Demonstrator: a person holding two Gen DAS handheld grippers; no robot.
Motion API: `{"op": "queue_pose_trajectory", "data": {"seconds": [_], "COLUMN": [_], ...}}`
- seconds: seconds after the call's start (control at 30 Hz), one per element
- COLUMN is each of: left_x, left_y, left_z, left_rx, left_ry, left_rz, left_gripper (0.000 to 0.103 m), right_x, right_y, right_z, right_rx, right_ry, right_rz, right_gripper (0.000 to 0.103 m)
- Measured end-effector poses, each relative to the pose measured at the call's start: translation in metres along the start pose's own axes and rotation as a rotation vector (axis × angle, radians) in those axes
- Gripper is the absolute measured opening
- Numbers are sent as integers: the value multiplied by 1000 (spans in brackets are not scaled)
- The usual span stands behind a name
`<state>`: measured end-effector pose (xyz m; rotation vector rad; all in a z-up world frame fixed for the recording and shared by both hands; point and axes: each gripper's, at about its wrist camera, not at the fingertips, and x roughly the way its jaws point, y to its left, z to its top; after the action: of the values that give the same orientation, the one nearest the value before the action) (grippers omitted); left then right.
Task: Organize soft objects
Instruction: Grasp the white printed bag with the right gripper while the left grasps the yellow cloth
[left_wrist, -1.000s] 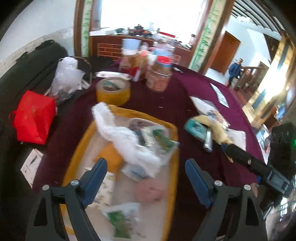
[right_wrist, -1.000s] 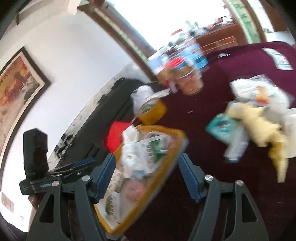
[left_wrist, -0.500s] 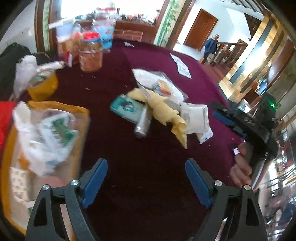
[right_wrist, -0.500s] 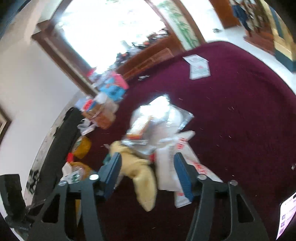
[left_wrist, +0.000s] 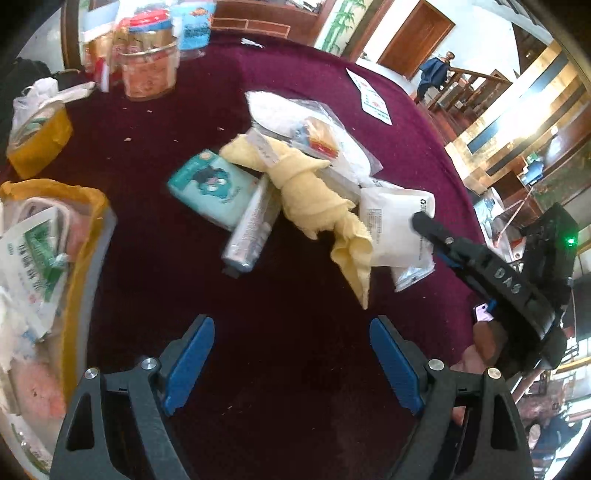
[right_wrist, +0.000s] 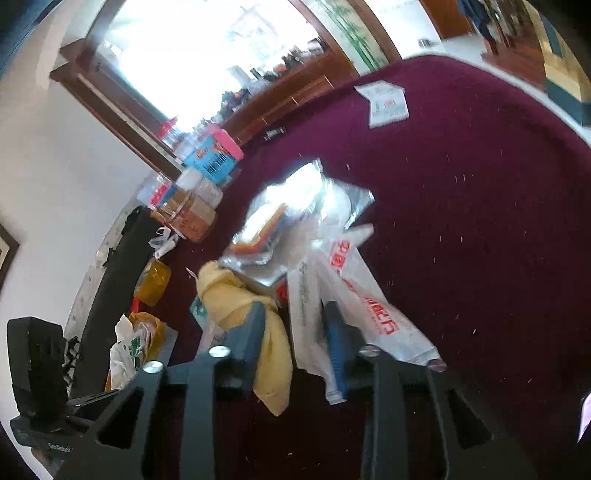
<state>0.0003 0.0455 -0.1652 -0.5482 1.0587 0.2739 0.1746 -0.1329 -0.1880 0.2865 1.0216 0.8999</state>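
Note:
A pile of soft items lies on the maroon tablecloth: a yellow cloth (left_wrist: 306, 192), a teal tissue pack (left_wrist: 210, 184), a silver tube (left_wrist: 251, 229), a white packet (left_wrist: 395, 225) and clear bags (left_wrist: 314, 125). My left gripper (left_wrist: 290, 332) hangs open over bare cloth just short of the pile, holding nothing. My right gripper (right_wrist: 291, 325) is down at the pile's near end with its jaws closing. The tail of the yellow cloth (right_wrist: 273, 354) and the white packet (right_wrist: 306, 306) sit between its fingers. From the left wrist view, the right gripper (left_wrist: 424, 225) has its tip on the packet.
A yellow tray (left_wrist: 88, 229) full of bags and packets stands at the left. Jars (left_wrist: 147, 66) and a tape roll (left_wrist: 37, 144) crowd the table's far left. A leaflet (left_wrist: 373, 99) lies at the far right. A person's hand (left_wrist: 484, 339) holds the right gripper.
The left view swung from over the tray to the pile on the right. The right gripper dropped onto the pile and its jaws narrowed from wide open around the cloth tail and packet.

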Motion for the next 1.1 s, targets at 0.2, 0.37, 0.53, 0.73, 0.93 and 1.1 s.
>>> {"op": "queue_pose_trajectory", "data": {"seconds": [0.2, 0.37, 0.53, 0.73, 0.93, 1.1], "left_x": [17, 33, 44, 73, 67, 25], "left_y": [-15, -26, -24, -13, -11, -1], "left_z": [15, 35, 61, 82, 69, 31], "left_rx": [16, -8, -91, -179, -159, -146], "left_ry": [7, 17, -1, 45, 63, 104], "left_rz": [3, -11, -2, 13, -50, -206], "left_gripper": [88, 88, 78, 45, 40, 40], "right_x": [5, -17, -18, -16, -19, -23], "right_y": [1, -8, -9, -9, -7, 1], "right_z": [-1, 1, 2, 3, 1, -1], "right_rx": [-5, 46, 66, 68, 54, 14], "right_ry": [24, -59, -64, -60, -67, -78], "right_rz": [-27, 61, 70, 56, 82, 136], "right_gripper": [9, 9, 9, 9, 9, 9]}}
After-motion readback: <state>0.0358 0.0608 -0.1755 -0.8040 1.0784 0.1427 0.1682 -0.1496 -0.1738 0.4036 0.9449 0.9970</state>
